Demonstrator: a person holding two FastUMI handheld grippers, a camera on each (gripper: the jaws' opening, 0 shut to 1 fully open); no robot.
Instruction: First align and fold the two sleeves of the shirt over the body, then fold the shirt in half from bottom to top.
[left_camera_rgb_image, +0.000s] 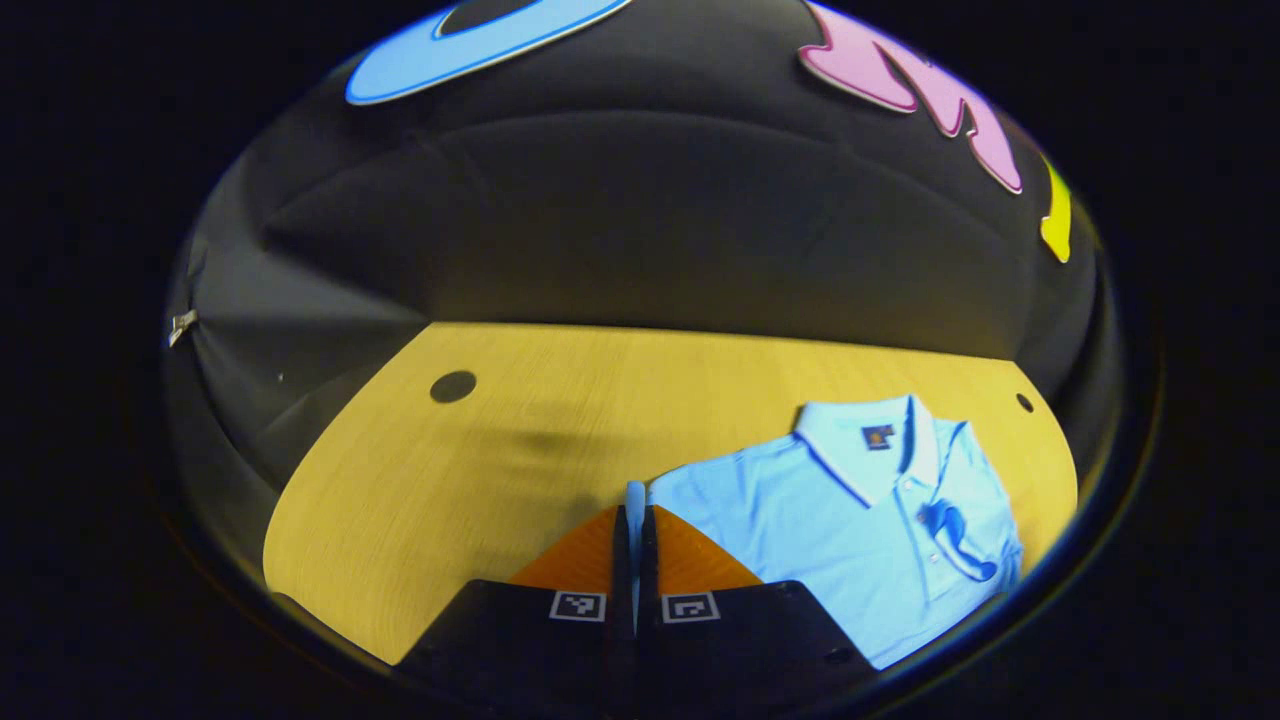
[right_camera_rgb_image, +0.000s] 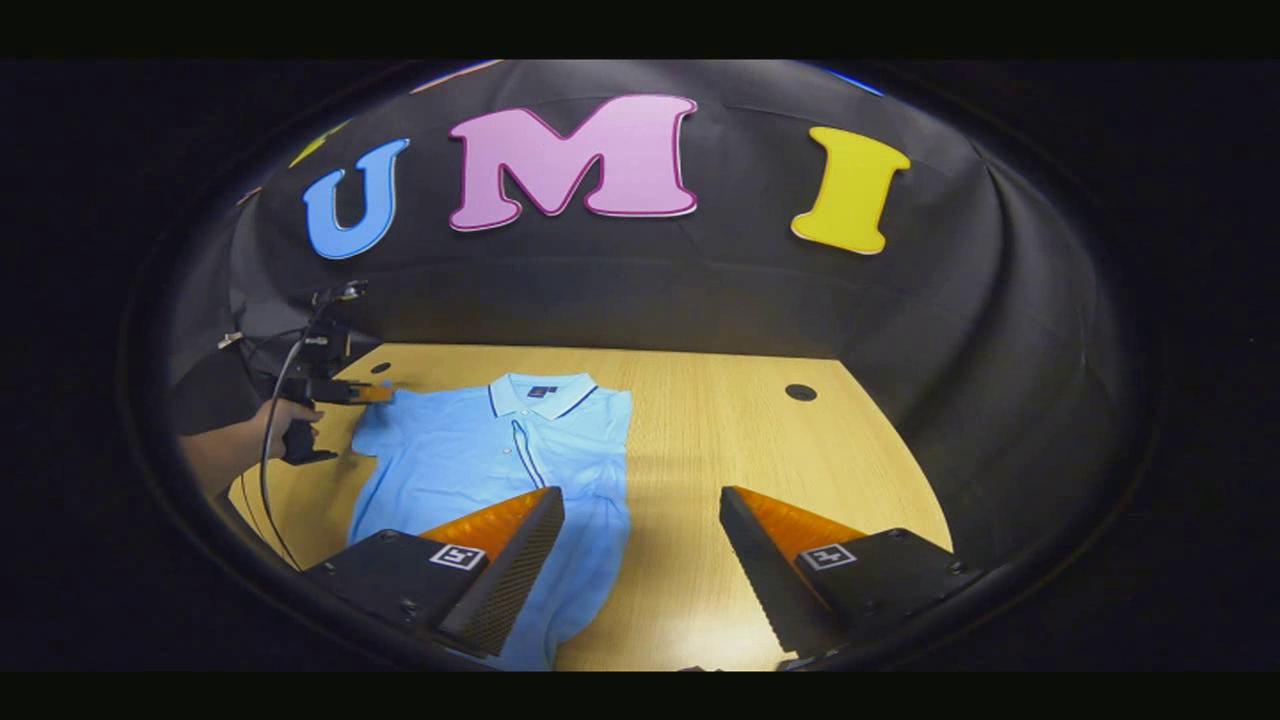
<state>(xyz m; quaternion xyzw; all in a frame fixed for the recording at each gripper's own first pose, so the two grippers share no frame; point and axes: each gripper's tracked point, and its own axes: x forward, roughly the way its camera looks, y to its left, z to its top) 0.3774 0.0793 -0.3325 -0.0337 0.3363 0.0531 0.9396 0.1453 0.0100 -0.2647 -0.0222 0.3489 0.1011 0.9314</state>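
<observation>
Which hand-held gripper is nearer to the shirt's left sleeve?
Left. The left hand-held gripper is shut on the left sleeve; the right hand-held gripper hangs open at the shirt's other side.

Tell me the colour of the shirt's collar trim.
Dark stripe edging the light blue collar of the shirt; right gripper view shows it best.
</observation>
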